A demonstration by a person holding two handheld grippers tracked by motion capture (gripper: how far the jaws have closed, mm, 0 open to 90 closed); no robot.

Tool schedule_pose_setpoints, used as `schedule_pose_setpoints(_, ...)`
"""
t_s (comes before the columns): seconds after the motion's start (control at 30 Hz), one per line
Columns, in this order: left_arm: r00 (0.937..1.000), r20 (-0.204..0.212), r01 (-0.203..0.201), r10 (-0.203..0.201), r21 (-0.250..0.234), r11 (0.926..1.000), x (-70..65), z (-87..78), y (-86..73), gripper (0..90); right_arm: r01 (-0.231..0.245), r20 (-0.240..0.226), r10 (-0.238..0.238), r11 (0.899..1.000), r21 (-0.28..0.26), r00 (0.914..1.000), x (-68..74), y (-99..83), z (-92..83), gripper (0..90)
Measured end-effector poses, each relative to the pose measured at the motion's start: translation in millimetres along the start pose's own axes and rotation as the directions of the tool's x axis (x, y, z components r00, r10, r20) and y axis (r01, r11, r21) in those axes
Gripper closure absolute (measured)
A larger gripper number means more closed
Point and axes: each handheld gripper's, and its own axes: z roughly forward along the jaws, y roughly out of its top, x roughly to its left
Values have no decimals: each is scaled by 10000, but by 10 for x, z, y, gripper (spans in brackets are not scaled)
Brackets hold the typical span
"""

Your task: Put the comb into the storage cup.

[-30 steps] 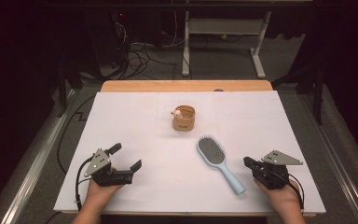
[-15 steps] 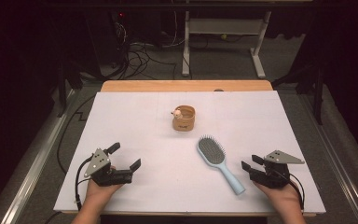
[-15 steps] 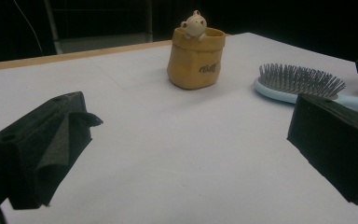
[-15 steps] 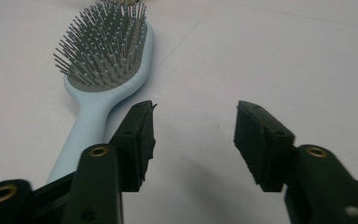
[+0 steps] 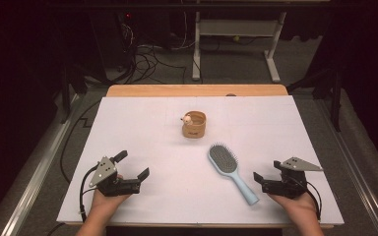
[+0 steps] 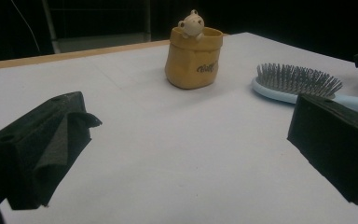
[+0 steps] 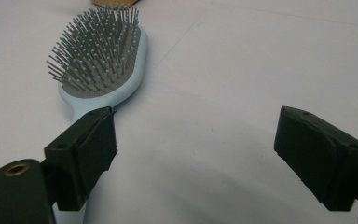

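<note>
A light blue hairbrush with grey bristles lies bristles-up on the white table, its handle pointing toward the near right. A small tan pouch with a bear figure on its rim stands upright at mid-table. My right gripper rests just right of the brush handle's end; its jaws have just been opening and stand wide with nothing between them. In the right gripper view the brush runs behind the left jaw of that gripper. My left gripper is open and empty at the near left, facing the pouch and brush.
The white sheet covers the table, with a wooden strip along its far edge. Beyond it are a dark floor with cables and a white desk frame. Metal rails run along both sides.
The right gripper's jaws went from shut to wide open beside the brush handle. The left gripper, brush and pouch have not moved.
</note>
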Motion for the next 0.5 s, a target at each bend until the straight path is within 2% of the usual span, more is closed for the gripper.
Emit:
schedule_pose_setpoints(0.1,10000,0,13,-13,14,10000,0,0,2,3,-34,22,34,10000,-1,10000,6,0,3,66)
schedule_pose_setpoints(0.17,10000,52,-76,76,70,9999,6,-4,9,3,-69,53,69,10000,-26,10000,11,3,14,2)
schedule_pose_setpoints(0.4,9999,45,-103,103,59,9999,9,4,5,3,-62,157,64,9999,-121,9999,14,21,6,2)
schedule_pose_setpoints(0.43,10000,14,91,-91,52,9999,-6,4,-1,3,-187,153,189,9997,-130,9997,9,36,2,2)
schedule_pose_setpoints(0.5,10000,86,5,-5,92,10000,-1,2,6,3,-341,187,340,9994,87,9992,-39,86,8,2)
